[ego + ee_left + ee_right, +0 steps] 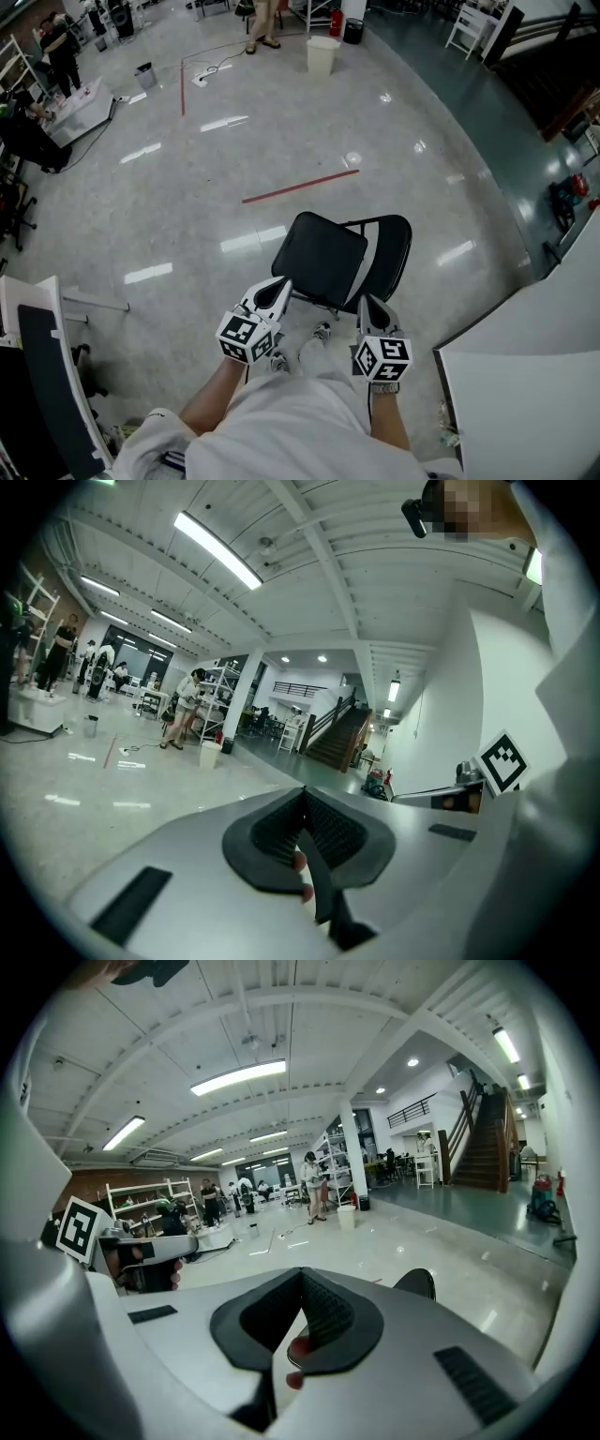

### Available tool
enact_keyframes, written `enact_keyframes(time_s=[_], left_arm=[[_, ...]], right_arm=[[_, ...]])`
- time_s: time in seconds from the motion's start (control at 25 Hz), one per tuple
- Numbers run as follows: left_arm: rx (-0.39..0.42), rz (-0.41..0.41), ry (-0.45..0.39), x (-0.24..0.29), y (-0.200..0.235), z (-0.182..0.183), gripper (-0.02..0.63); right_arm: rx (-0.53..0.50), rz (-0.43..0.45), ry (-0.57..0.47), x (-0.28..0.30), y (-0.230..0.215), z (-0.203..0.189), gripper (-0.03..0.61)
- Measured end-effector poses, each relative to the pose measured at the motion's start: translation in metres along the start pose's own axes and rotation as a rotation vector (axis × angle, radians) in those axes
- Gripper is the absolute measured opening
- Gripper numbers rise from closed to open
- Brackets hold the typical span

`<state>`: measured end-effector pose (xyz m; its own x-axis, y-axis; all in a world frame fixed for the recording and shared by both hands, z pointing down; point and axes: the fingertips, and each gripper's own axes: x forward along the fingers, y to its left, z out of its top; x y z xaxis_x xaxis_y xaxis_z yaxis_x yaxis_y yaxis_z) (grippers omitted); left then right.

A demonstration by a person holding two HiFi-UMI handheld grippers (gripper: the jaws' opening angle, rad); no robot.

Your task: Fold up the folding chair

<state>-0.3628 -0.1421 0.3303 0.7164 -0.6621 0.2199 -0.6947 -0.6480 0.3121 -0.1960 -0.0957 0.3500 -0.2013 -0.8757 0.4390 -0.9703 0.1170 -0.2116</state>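
I have the folding chair [323, 261] ahead on the floor [178, 216], left gripper [278, 286] at its near-left, right gripper [367, 303] near-right.

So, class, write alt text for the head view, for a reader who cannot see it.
An unfolded black folding chair stands on a glossy grey floor, seen from above. The left tool and right tool, both shut and empty, point toward its near edge.

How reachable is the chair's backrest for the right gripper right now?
Probably yes. The right gripper sits just short of the backrest of the folding chair, with nothing seen between them. Its jaws are shut and empty, so they'd need opening first.
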Motion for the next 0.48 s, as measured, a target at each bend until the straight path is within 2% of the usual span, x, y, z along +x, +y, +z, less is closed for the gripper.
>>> enact_keyframes(time_s=[0.2, 0.48], left_arm=[[0.009, 0.017, 0.01, 0.044, 0.002, 0.011, 0.011], [0.016, 0.077, 0.004, 0.085, 0.013, 0.022, 0.011]], right_arm=[[0.02, 0.009, 0.04, 0.029, -0.04, 0.008, 0.005], [0.029, 0.031, 0.046, 0.067, -0.081, 0.03, 0.005]])
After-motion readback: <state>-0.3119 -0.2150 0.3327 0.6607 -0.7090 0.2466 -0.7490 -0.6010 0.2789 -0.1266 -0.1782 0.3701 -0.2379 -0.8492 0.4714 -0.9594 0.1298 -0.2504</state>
